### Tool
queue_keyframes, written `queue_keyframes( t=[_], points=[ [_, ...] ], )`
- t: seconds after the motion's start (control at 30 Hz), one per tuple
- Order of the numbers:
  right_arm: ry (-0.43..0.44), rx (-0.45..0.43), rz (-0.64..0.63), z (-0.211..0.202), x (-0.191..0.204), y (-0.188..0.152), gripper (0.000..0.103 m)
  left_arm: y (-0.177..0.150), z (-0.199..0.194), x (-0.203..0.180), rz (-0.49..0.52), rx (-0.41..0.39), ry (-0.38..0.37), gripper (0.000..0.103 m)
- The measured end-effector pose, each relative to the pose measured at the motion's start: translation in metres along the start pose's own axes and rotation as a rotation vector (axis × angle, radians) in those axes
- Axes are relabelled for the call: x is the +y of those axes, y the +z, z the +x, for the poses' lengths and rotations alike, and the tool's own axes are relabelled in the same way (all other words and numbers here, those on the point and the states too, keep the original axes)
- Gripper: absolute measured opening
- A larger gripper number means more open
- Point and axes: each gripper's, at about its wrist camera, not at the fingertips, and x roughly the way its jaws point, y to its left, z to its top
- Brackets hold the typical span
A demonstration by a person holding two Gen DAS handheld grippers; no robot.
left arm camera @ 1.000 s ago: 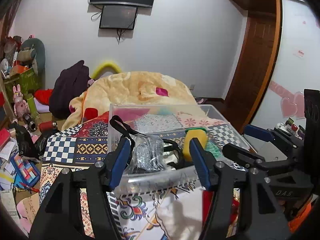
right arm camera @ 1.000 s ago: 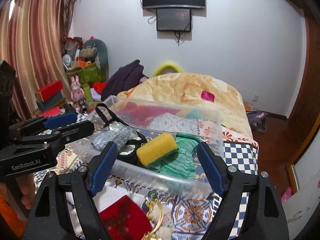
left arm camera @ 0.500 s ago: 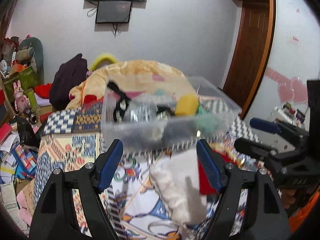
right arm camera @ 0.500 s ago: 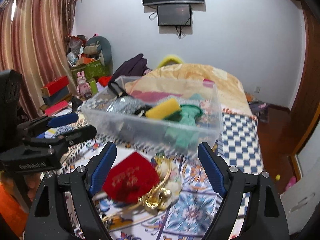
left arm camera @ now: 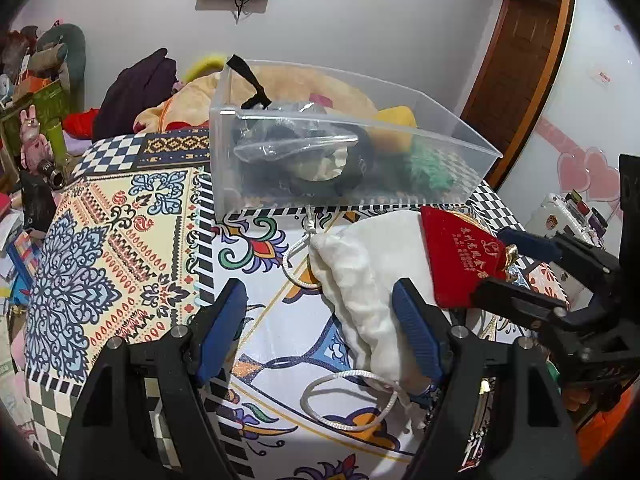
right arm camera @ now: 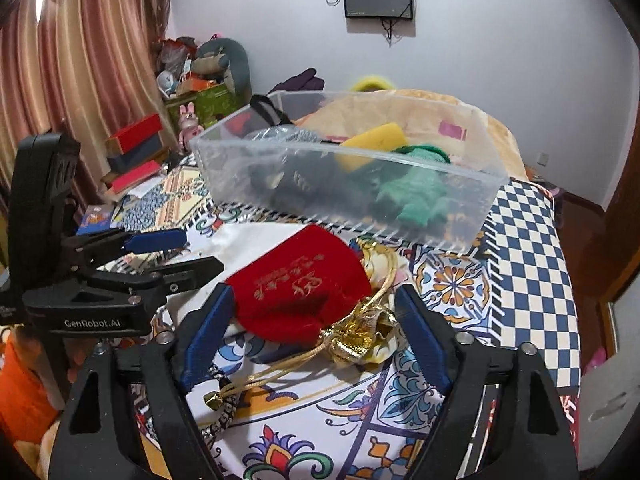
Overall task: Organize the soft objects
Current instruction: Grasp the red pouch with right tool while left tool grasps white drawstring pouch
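Both wrist cameras are hovering low over the patterned cloth [left arm camera: 120, 240], facing 12 o'clock toward the clear bin [left arm camera: 340, 168] and far wall. The left view is catching the right gripper [left arm camera: 516, 268] at 3 o'clock; the right view is catching the left gripper [right arm camera: 192, 252] at 9 o'clock. Both are sharing the red pouch [right arm camera: 300, 284].

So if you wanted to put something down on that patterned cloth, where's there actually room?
Bare cloth lies left of the clear bin and white pouch, and on the checkered stretch right of the bin. It is crowded in front of the bin, where the white pouch, red pouch and gold pouch sit together.
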Motion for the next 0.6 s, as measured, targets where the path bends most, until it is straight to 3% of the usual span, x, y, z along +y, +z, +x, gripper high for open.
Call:
queue_keyframes(
  t=[0.13,0.27,0.4,0.6],
  points=[
    [-0.013,0.007,-0.015,0.003,0.002,-0.003,0.059,-0.001,0.001,-0.001,-0.001,0.002,-0.009,0.067],
    [-0.024,-0.008,-0.036,0.000,0.005,-0.003,0.040,0.001,0.005,-0.005,0.000,0.006,-0.012,0.067],
    [-0.038,-0.056,-0.042,-0.011,0.007,-0.001,0.033,0.005,0.005,-0.010,0.001,0.011,-0.034,0.066],
    [-0.055,-0.126,0.008,-0.029,-0.007,0.005,0.031,0.008,0.003,-0.020,0.002,0.019,-0.075,0.067]
  ],
)
